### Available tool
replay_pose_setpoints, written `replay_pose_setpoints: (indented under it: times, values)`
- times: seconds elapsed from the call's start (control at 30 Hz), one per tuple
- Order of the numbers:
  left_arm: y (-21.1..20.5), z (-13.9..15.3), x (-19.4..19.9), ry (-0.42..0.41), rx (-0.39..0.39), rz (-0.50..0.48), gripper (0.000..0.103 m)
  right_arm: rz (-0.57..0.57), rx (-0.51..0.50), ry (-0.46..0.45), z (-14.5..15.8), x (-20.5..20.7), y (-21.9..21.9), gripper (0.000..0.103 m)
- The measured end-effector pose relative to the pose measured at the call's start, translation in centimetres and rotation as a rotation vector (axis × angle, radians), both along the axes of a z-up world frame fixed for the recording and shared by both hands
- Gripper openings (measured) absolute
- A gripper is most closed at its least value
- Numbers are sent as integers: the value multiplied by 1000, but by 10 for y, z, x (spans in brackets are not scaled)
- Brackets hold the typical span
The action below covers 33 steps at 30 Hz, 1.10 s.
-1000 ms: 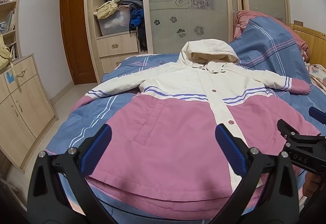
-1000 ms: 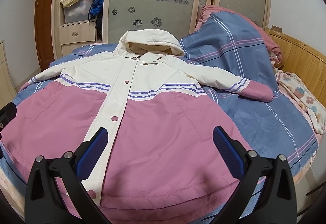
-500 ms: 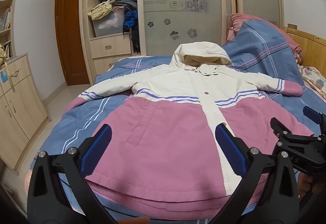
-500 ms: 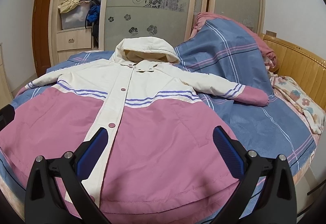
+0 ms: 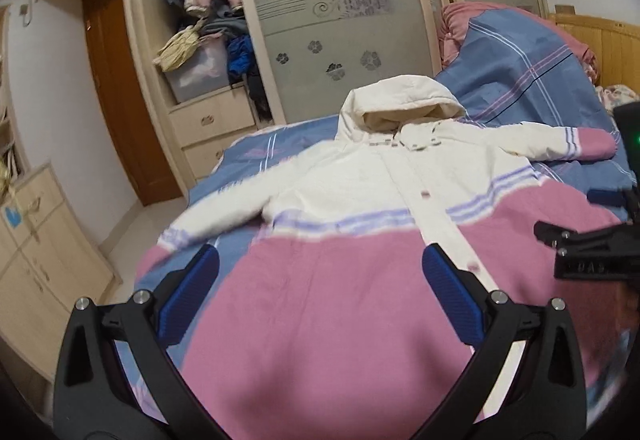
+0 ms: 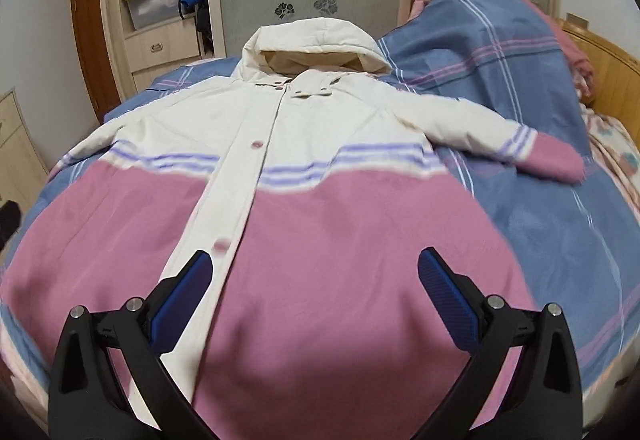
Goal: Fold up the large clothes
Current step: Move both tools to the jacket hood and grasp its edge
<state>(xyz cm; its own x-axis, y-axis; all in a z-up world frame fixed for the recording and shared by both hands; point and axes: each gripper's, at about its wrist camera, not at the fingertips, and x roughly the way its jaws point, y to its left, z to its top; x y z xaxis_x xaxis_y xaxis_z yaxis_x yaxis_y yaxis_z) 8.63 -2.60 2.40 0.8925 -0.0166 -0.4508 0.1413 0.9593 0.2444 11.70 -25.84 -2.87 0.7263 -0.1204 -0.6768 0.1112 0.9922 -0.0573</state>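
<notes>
**Lining up the first fold**

My left gripper [image 5: 320,292] and right gripper [image 6: 312,288] both hang with jaws wide apart, holding nothing, over the pink lower half of the coat [image 6: 320,168]. It lies front-up, snapped shut and spread flat on the bed [image 6: 560,240], sleeves out. Nothing looks folded yet; I judge a sleeve comes next. The padded, smooth shell is bulky, its hood [image 6: 316,44] puffy.

Hooded jacket [image 6: 304,168] spread front-up on the bed [image 6: 560,240].
Hood toward the wardrobe [image 5: 344,24]; sleeves out left and right; bunched quilt [image 6: 480,40] lies right of the hood, apparently touching it.
</notes>
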Motion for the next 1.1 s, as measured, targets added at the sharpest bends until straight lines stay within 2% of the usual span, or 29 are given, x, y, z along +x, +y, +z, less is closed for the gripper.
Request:
replay_pose_setpoints:
  times: [0.07,0.17,0.23,0.27,0.33,0.37,0.43,0.5,0.53,0.57,0.6,0.63,0.7,0.73,0.77,0.83,0.87,0.93,0.97,1.03,1.1]
  values:
    - [-16,14,44,11,23,16,101,-74,-132,-27,15,62,-13,102]
    - [-59,31,144,22,57,39,101,-125,-336,-89,29,144,-24,102]
    - [-104,21,230,9,163,75,101,-125,-475,-76,26,221,-35,102]
    - [-125,8,272,4,194,102,101,-169,-522,-48,19,261,-45,102]
    - [-153,-17,341,36,175,133,101,-284,-523,-27,10,317,-66,102]
    - [-162,-28,380,65,116,157,101,-342,-460,-39,4,350,-80,102]
    - [-174,-51,434,133,-4,146,101,-394,-388,-69,-10,383,-95,102]
    - [-191,-80,476,153,15,176,101,-440,-438,-117,-35,400,-96,102]
    - [-199,-93,487,136,48,187,101,-438,-451,-138,-50,403,-96,102]
    - [-204,-105,495,129,70,192,101,-399,-416,-84,-68,415,-100,102]
    - [-206,-115,503,158,63,179,101,-367,-394,6,-74,428,-103,102]
    - [-205,-114,503,171,46,158,101,-358,-382,39,-74,432,-105,102]
    - [-196,-99,492,147,-23,102,101,-368,-378,-40,-63,421,-106,102]
    - [-191,-92,483,127,-34,108,101,-384,-395,-59,-58,415,-105,102]
    - [-190,-90,477,111,-12,126,101,-393,-416,-70,-54,411,-104,102]
    - [-206,-91,460,21,194,121,101,-408,-511,-94,-50,404,-96,102]
    - [-225,-100,446,-60,395,77,101,-404,-571,-98,-51,403,-91,102]
    - [-249,-124,434,-191,646,72,101,-409,-653,-96,-56,406,-85,102]
    - [-257,-130,431,-234,686,86,101,-414,-666,-101,-57,408,-86,102]
    - [-263,-133,433,-266,681,122,101,-413,-682,-102,-57,414,-88,101]
    - [-264,-134,437,-338,721,176,101,-428,-672,-103,-57,416,-93,99]
